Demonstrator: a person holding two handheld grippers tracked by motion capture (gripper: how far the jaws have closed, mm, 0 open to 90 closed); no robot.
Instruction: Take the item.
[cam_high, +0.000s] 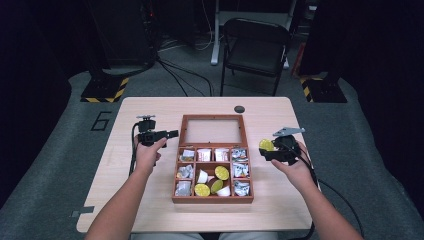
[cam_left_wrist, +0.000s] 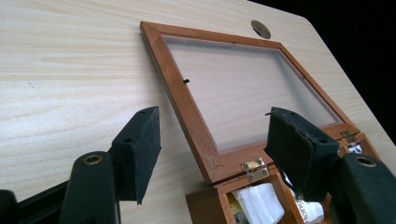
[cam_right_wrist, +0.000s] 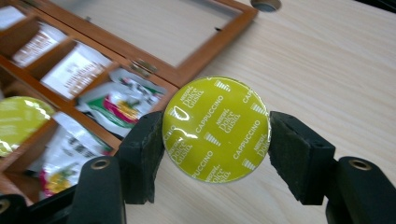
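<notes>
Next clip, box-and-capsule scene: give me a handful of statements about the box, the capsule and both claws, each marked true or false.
1. The right claw grips a green capsule. True.
2. The wooden box has its lid shut. False: the lid lies open, flat on the table.
3. The left claw holds a sachet. False: its jaws are open with nothing between them.
4. The held capsule is over a box compartment. False: it is over the table, to the right of the box.
5. More green capsules lie in the box. True.
</notes>
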